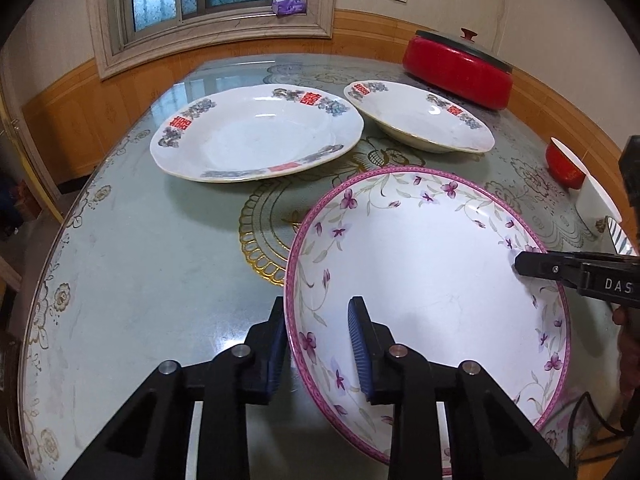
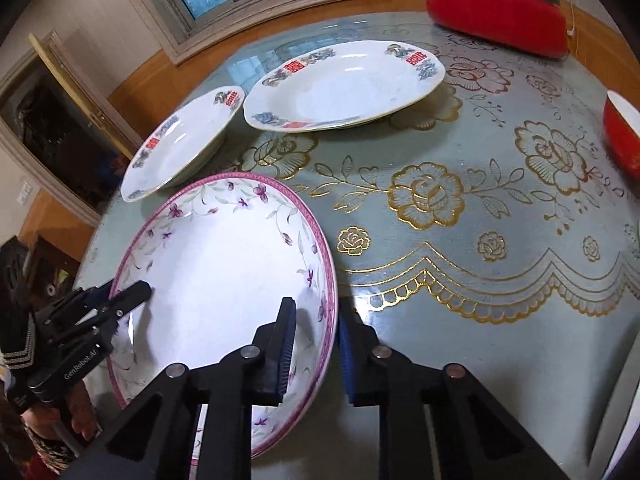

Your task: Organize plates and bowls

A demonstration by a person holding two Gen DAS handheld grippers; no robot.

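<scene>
The bowl sits on the tabletop, its opposite rims clamped by the left hand-held gripper and right hand-held gripper. Only the right view shows a hand.

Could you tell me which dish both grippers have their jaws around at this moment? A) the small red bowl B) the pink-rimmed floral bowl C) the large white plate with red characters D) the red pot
B: each gripper straddles the rim of the pink-rimmed floral bowl, the left gripper on one side and the right gripper on the opposite side.
</scene>
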